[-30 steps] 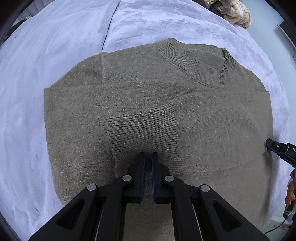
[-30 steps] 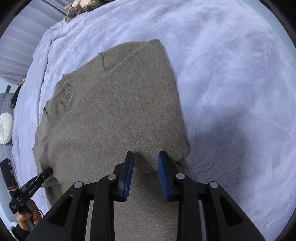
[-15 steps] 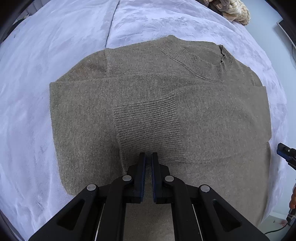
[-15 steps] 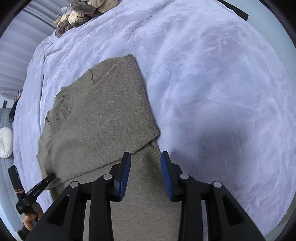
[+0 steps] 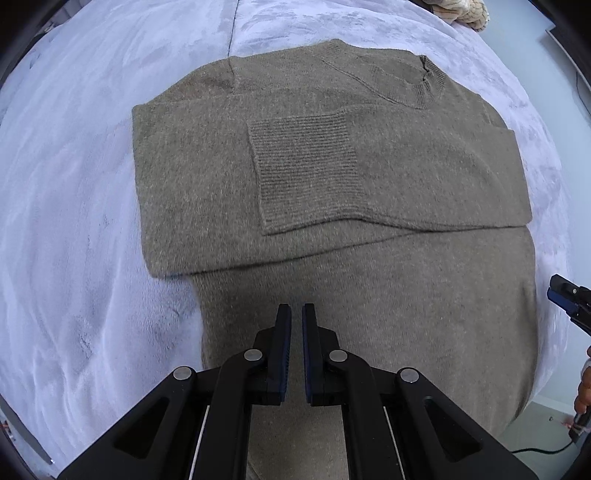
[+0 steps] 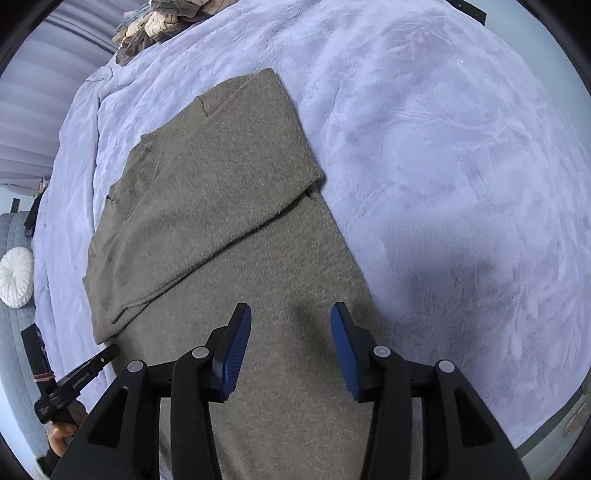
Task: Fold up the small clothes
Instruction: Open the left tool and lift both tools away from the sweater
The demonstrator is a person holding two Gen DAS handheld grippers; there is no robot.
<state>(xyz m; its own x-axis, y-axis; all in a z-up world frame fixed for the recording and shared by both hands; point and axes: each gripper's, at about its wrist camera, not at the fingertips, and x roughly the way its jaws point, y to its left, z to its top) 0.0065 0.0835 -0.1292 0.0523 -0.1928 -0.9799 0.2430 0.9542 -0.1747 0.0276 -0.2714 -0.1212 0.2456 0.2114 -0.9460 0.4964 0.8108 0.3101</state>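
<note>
Sweater: we see a brown-grey knit lying flat on the lavender blanket, collar toward the far edge and hem toward the near edge; the hem runs under the gripper bodies and out of view.
Sleeves: both are folded across the chest; we see one ribbed cuff lying on top near the middle. The second cuff we cannot make out.
Collar: ribbed neckline, part in shadow.
Left gripper: pads drawn together with only a thin slit, nothing pinched between them; it hangs above the lower body of the sweater. Contact with the cloth we cannot tell.
Right gripper: its jaws have just been opening; the blue pads stand apart over the sweater's right side, and no fabric is gripped between them.
Cross views: each camera catches the other gripper only as a cropped sliver at the frame edge, with part of a hand.
Pile of clothes: beige knits at the blanket's far edge, cut by the lens rim.
White round cushion: off the blanket's left edge, half cropped.
</note>
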